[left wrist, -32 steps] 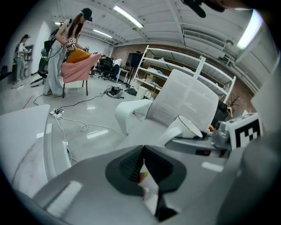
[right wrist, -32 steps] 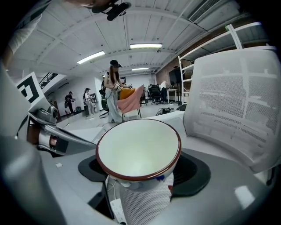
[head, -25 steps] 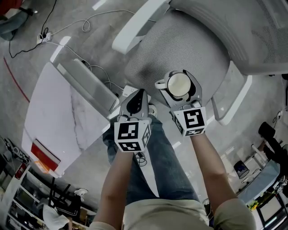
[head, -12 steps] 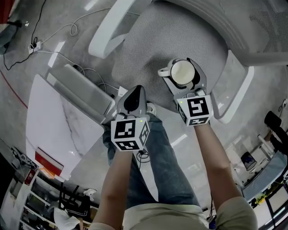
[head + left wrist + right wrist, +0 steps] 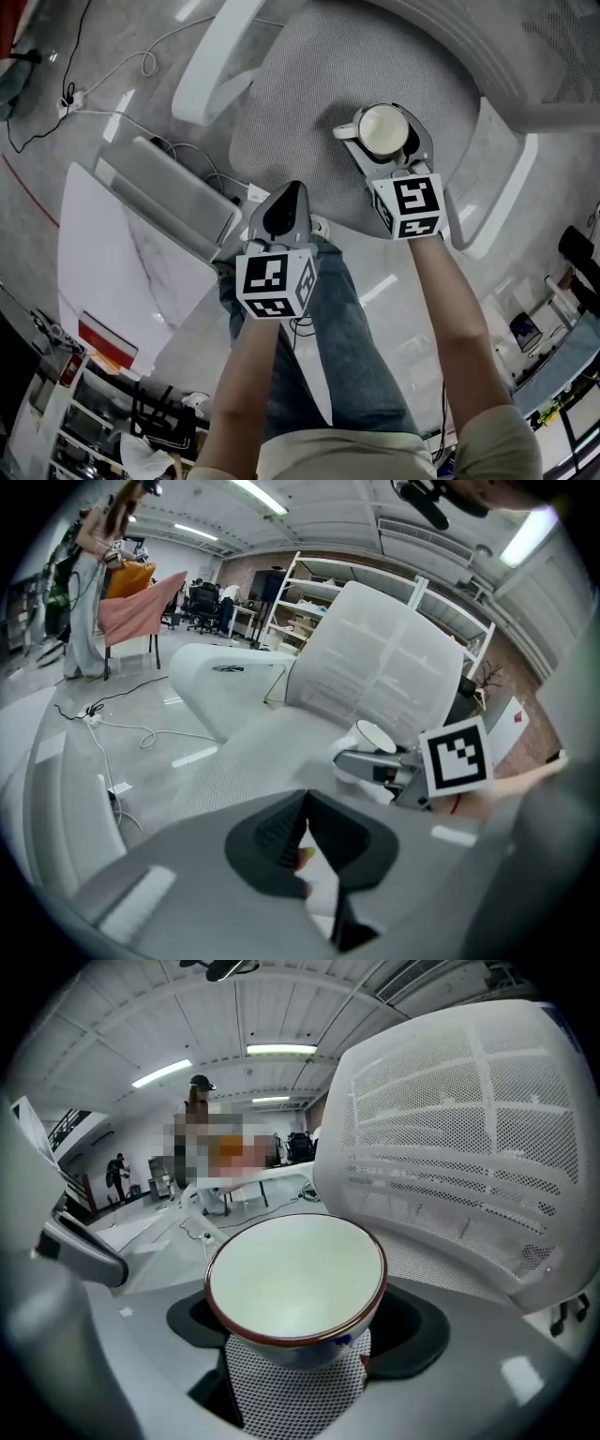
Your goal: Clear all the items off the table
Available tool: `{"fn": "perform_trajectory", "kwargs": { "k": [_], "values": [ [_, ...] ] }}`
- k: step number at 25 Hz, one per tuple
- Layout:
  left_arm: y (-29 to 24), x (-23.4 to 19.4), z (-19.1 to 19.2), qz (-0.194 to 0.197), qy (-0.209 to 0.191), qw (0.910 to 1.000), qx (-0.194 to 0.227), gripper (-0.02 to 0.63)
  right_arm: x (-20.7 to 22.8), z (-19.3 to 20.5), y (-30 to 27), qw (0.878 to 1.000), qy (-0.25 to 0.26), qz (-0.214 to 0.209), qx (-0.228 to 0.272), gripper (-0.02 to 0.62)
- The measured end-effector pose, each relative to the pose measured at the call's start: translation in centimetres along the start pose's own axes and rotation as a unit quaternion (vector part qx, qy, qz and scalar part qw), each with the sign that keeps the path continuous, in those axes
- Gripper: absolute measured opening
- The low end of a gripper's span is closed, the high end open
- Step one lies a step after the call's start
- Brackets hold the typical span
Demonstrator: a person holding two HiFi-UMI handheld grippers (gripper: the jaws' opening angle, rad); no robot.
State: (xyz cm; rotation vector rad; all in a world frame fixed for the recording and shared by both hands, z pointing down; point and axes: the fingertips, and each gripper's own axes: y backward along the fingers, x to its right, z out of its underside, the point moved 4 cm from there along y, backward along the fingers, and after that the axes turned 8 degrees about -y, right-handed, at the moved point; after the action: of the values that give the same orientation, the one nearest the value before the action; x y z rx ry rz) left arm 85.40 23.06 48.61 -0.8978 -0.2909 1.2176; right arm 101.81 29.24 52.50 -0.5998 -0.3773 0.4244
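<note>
Cup (image 5: 295,1283): white, red-brown rim, blue marks low on the outer wall, empty; clamped across its wall between the jaws of the right gripper (image 5: 386,141), upright, hanging over the mesh chair seat (image 5: 300,103). Probably glazed ceramic, so rigid, light, slick and breakable if dropped; best held low on the wall with both pads square rather than pinched at the rim, and set down gently. Left gripper (image 5: 289,192): jaws fully closed, nothing identifiable between them, near the seat's front edge.

White cup (image 5: 295,1279), red-brown rim, grey mesh chair (image 5: 300,112), seemingly marble-veined white table (image 5: 112,253)
</note>
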Motion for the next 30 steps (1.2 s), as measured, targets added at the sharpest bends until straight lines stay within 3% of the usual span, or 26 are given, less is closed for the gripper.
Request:
{"fn": "perform_trajectory", "kwargs": {
  "k": [13, 30],
  "values": [
    [-0.1, -0.4, 0.7, 0.000, 0.006, 1.0000, -0.006, 0.010, 0.8, 1.4, -1.8, 1.000, 0.007, 0.005, -0.019, 0.399],
    [0.7, -0.8, 0.4, -0.002, 0.009, 1.0000, 0.000, 0.010, 0.9, 1.6, -1.6, 1.000, 0.001, 0.013, -0.008, 0.420]
  ]
}}
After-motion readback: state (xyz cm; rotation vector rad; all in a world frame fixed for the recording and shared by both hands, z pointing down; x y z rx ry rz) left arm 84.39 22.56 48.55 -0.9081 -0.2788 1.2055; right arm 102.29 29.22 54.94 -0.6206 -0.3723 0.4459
